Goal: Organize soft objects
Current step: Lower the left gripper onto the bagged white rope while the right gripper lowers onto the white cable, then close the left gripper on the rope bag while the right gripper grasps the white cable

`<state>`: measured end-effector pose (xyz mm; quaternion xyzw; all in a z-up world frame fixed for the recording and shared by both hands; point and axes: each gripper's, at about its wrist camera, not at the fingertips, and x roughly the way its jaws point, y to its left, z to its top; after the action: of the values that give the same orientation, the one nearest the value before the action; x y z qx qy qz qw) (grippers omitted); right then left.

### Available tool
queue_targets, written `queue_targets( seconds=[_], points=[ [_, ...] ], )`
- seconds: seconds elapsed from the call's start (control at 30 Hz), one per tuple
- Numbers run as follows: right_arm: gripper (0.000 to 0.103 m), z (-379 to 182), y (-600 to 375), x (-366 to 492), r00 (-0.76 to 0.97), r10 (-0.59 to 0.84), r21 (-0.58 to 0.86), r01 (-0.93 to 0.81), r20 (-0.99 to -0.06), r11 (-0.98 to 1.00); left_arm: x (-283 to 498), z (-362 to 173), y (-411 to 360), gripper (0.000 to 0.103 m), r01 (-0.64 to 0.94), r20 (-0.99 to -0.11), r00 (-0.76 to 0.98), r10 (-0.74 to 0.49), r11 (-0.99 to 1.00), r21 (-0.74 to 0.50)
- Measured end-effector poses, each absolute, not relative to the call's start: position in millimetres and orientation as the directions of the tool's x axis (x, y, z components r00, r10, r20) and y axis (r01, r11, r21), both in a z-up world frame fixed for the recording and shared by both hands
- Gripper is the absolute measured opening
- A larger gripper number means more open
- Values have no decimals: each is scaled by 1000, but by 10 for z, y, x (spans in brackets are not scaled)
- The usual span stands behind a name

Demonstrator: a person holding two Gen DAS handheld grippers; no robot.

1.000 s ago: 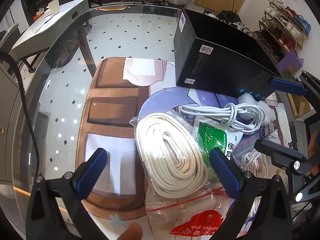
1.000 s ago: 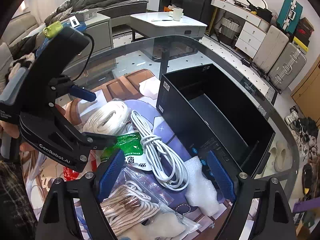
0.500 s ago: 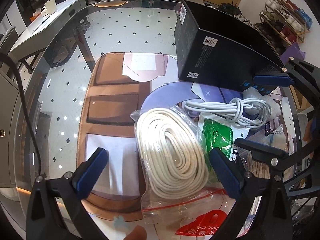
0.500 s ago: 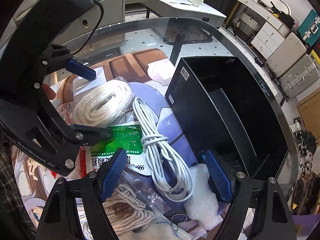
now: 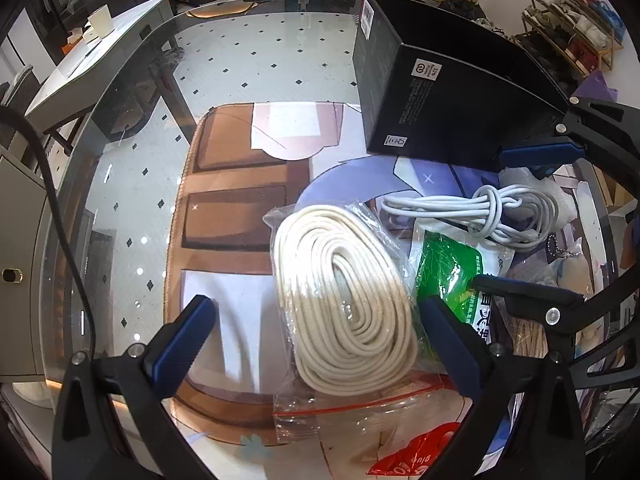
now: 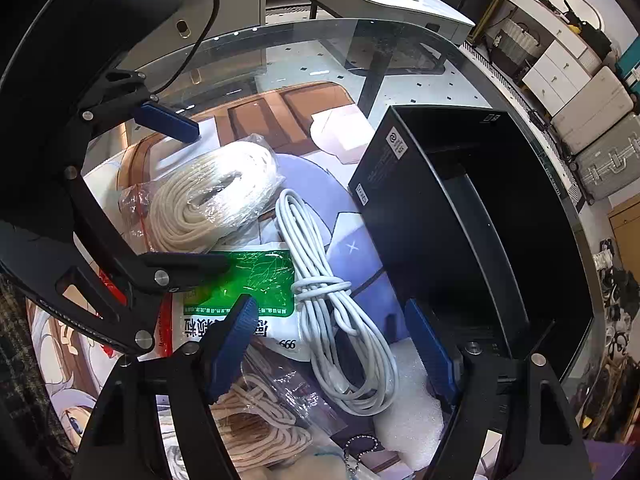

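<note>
Left gripper spread wide, straddling bagged rope coil on glass table; right gripper agape over white cable bundle beside black box. Both likely light, floppy; bag slippery. Best grip: cable's knotted waist.

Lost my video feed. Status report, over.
Left gripper open, straddling the bagged rope coil. Right gripper open over the white cable bundle. Black box open, nothing loaded. Green packet under cable.
</note>
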<state>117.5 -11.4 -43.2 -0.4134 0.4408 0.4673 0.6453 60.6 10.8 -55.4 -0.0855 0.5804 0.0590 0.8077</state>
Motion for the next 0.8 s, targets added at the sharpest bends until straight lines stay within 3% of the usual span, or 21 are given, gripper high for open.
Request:
queue_targets(
  seconds=[0.2, 0.53, 0.8],
  points=[
    [64, -445, -90, 1184, 159, 220, -110, -969, -963, 219, 598, -516, 132, 94, -198, -950, 314, -2, 978, -67],
    [35, -490, -32, 1201, 165, 175, -122, -964, -971, 236, 525, -457, 226, 52, -209, -941, 335, 53, 978, -19],
    [30, -445, -61, 1226, 181, 177, -128, -953, -967, 275, 498, -423, 295, 35, -188, -937, 348, 12, 981, -57]
  ],
)
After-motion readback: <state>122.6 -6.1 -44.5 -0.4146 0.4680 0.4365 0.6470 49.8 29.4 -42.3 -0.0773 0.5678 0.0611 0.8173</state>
